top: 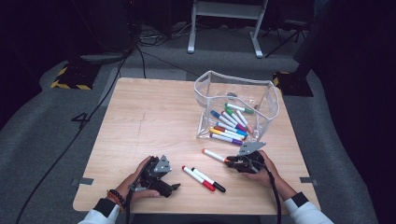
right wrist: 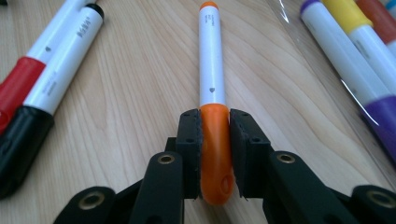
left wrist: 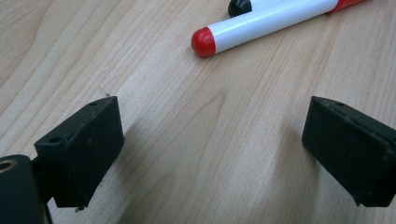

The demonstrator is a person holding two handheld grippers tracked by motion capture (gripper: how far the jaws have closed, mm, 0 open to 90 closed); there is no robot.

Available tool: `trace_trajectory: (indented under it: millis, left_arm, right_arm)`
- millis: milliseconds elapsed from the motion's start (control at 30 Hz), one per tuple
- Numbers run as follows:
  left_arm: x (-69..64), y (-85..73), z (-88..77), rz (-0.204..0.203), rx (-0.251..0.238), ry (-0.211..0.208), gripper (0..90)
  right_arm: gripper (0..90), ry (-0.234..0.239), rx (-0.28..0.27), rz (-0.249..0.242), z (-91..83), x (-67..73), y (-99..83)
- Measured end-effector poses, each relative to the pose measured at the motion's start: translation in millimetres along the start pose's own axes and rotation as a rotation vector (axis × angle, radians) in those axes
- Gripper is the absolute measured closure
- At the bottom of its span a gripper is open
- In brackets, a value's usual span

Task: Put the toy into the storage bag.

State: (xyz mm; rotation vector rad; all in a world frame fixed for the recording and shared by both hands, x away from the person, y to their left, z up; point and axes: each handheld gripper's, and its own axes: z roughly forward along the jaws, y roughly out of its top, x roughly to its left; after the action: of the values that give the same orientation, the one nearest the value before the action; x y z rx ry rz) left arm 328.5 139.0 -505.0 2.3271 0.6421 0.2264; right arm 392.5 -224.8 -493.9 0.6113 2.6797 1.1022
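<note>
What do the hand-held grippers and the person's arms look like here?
Both are black: the left hand-held gripper and the right hand-held gripper each carry a grey three-cornered plate and trail a black cable. The jaw pads are blocky matte black. White sleeves; a beaded bracelet on the left wrist.

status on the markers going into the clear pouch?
Done: several markers lie in the clear pouch. In hand: right tongs clamp the orange marker by its cap, on the table. Left: red marker and black marker loose; left tongs open, empty.

Orange-capped white marker (right wrist: 212, 60), black claw (right wrist: 215, 140)
</note>
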Motion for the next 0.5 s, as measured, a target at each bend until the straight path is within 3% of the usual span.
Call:
trace_trajectory:
  millis: [267,500]
  left_arm:
    - [-0.1,-0.1,-0.2,0.0,0.0,-0.001,5.7]
    - [-0.1,-0.1,-0.1,0.0,0.0,-0.001,5.7]
  right_arm:
    - [75.0,-0.029,0.016,0.037,-28.2,-9.3,-26.2]
    - [74.7,-0.037,0.013,0.052,-39.3,-9.7,-37.6]
